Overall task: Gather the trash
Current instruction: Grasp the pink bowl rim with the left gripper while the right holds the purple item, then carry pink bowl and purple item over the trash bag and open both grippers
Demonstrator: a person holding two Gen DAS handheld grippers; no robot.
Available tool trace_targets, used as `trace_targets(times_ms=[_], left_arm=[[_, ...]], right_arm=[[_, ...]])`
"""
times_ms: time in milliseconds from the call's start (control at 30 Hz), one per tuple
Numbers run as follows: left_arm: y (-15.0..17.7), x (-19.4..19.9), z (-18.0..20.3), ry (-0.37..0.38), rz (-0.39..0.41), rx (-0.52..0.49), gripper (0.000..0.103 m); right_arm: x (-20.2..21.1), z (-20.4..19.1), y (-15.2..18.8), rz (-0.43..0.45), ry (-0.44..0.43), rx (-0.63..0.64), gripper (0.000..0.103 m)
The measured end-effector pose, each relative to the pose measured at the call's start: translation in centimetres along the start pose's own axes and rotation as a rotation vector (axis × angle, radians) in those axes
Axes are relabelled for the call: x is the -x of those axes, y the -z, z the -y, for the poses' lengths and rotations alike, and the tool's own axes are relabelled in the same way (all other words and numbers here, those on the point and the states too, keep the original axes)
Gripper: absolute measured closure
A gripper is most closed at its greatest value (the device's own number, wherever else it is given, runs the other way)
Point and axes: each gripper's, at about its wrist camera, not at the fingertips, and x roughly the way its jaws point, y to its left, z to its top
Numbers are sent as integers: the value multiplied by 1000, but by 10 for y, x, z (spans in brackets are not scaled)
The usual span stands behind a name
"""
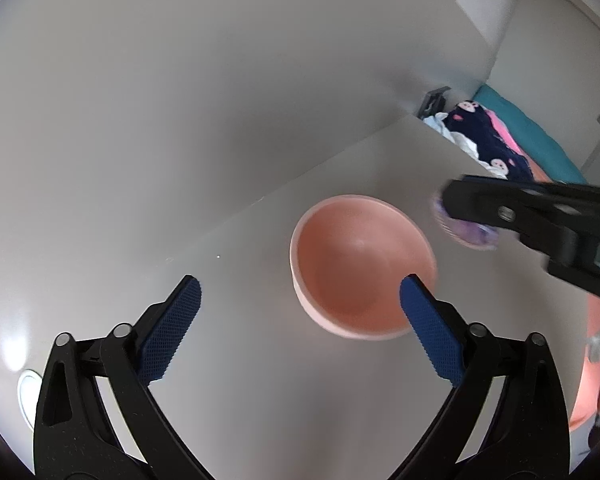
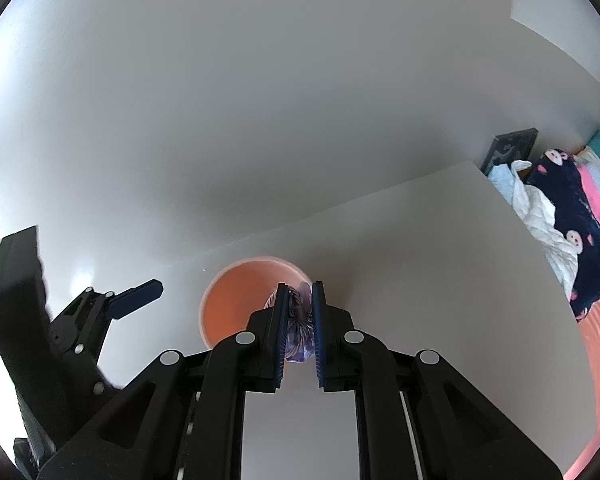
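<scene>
A pink bowl (image 1: 360,268) stands empty on the white table (image 1: 260,360); it also shows in the right wrist view (image 2: 236,304). My left gripper (image 1: 300,292) is open and empty, its fingers just in front of the bowl's near rim. My right gripper (image 2: 300,292) is shut on a crumpled purple wrapper (image 2: 300,320) and holds it above the bowl's right rim. In the left wrist view the right gripper (image 1: 446,208) comes in from the right with the wrapper (image 1: 468,232) hanging under it.
A white wall rises behind the table. The table's right edge (image 2: 540,264) borders a bed with dark patterned clothes (image 2: 580,216) and white fabric. A dark frame (image 2: 512,148) leans at the wall corner. A white round object (image 1: 28,396) lies at far left.
</scene>
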Motion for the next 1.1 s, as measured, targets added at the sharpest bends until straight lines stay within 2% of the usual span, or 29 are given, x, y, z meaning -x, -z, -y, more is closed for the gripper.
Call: trace_targets(times_ms=[133, 267, 333, 500, 600, 767, 1100], left_arm=[[-1, -18, 7, -8, -52, -17, 29], [1, -34, 16, 3, -87, -36, 67], [2, -33, 17, 2, -74, -33, 70], [4, -30, 18, 25, -54, -31, 87], [9, -25, 20, 50, -52, -38, 89], [20, -1, 39, 36, -18, -113, 89], [52, 54, 67, 40, 12, -167, 89]], right_arm=[[-1, 9, 2, 2, 4, -17, 90], [0, 15, 9, 5, 8, -33, 90], [1, 19, 13, 4, 9, -44, 90], [6, 29, 22, 7, 10, -70, 90], [13, 32, 28, 14, 11, -82, 90], [30, 36, 42, 28, 7, -112, 90], [89, 35, 93, 83, 7, -177, 90]])
